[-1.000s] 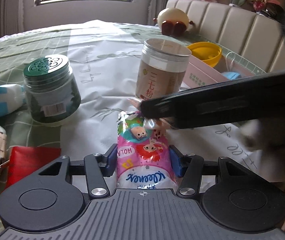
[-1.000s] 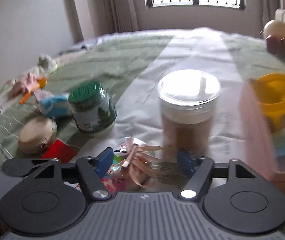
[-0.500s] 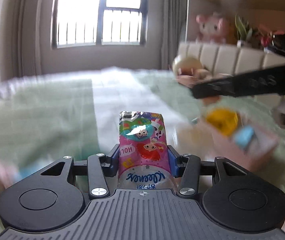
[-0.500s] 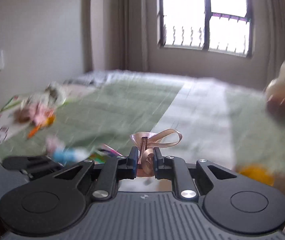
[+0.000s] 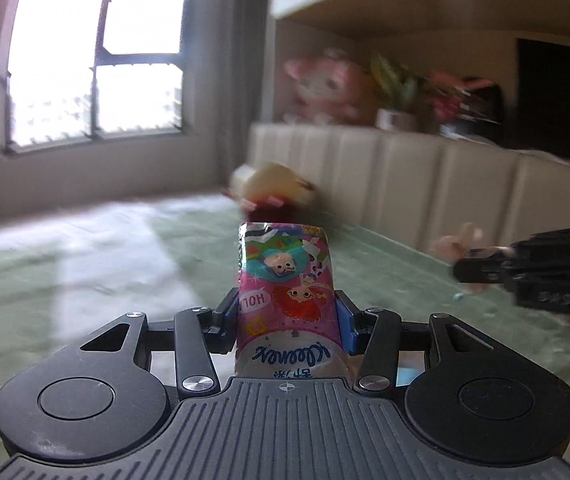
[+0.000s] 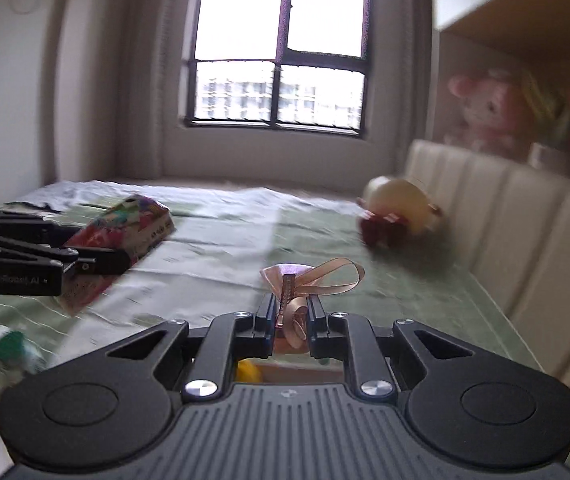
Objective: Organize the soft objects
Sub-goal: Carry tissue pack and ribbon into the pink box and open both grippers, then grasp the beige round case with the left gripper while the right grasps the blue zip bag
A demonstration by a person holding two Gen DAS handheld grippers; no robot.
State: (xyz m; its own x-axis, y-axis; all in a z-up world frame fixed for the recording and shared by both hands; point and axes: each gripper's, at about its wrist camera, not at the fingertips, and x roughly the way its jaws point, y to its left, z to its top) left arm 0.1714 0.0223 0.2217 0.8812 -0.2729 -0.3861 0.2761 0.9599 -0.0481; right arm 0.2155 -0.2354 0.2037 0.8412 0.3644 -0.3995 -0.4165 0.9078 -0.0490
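Observation:
My left gripper (image 5: pixel 287 320) is shut on a pink Kleenex tissue pack (image 5: pixel 285 280) with cartoon print and holds it up in the air above the bed. The pack also shows in the right wrist view (image 6: pixel 125 232), in the left gripper (image 6: pixel 97 260) at the left. My right gripper (image 6: pixel 291 316) is shut on a pink ribbon bow hair clip (image 6: pixel 305 284), also lifted. In the left wrist view the right gripper (image 5: pixel 469 270) enters from the right with the bow (image 5: pixel 457 244) at its tip.
A green and white bedspread (image 6: pixel 225 240) lies below. A round cream plush toy (image 6: pixel 397 208) rests by the padded beige headboard (image 6: pixel 505 220). A pink plush (image 5: pixel 325 84) and plants sit on the shelf above. A yellow object (image 6: pixel 249 370) shows below my right gripper.
Both grippers have risen from the bed with their loads and tilted up toward the window and headboard. The jars and pink box have dropped out of view. The right gripper closed on the bow.

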